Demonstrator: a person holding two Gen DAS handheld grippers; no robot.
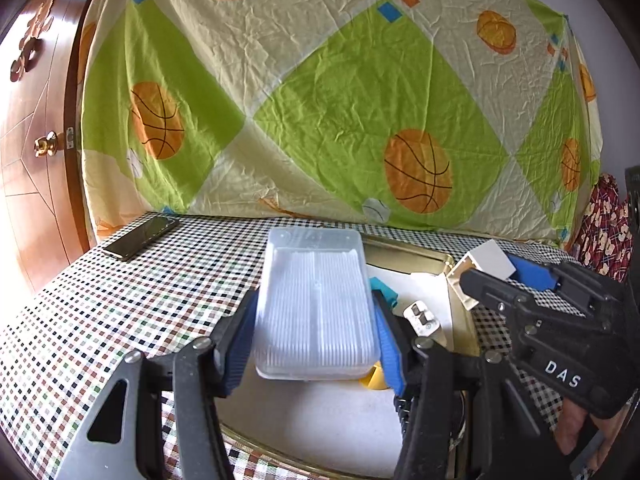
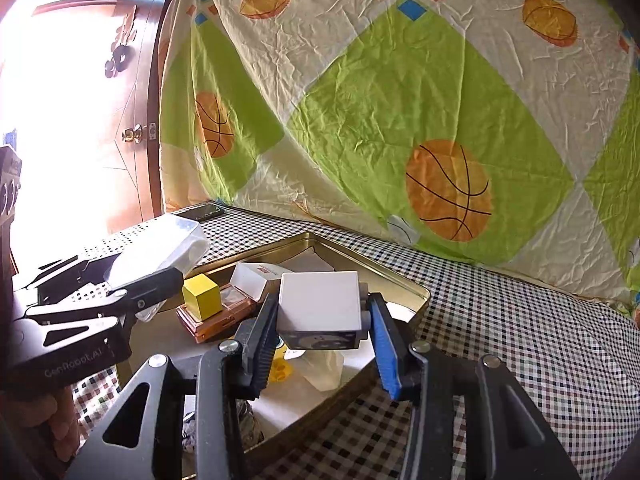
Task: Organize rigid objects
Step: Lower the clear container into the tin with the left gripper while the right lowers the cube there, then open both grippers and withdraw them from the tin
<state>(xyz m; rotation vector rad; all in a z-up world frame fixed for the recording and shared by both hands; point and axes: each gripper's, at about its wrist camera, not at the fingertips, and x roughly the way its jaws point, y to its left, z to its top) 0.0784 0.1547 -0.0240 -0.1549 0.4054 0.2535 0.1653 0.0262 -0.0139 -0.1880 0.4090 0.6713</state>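
Observation:
My left gripper [image 1: 314, 338] is shut on a clear ribbed plastic box [image 1: 316, 304], held lifted over a gold metal tray [image 1: 408, 254]. In the right wrist view the same clear box [image 2: 168, 246] shows at the left in the left gripper [image 2: 120, 292]. My right gripper [image 2: 324, 334] is shut on a white boxy device [image 2: 320, 300] with a dark front, held above the tray's [image 2: 360, 264] right side. In the left wrist view the right gripper [image 1: 500, 276] holds that white device [image 1: 486, 266] at the far right.
In the tray lie a yellow cube [image 2: 202, 296] on a copper-coloured case [image 2: 218, 318], a white box [image 2: 256, 278], a small yellow piece [image 2: 280, 368] and a white plug [image 1: 422, 318]. A dark phone [image 1: 140, 237] lies at the checked tablecloth's [image 2: 500, 340] far left. A patterned sheet [image 1: 340, 100] hangs behind.

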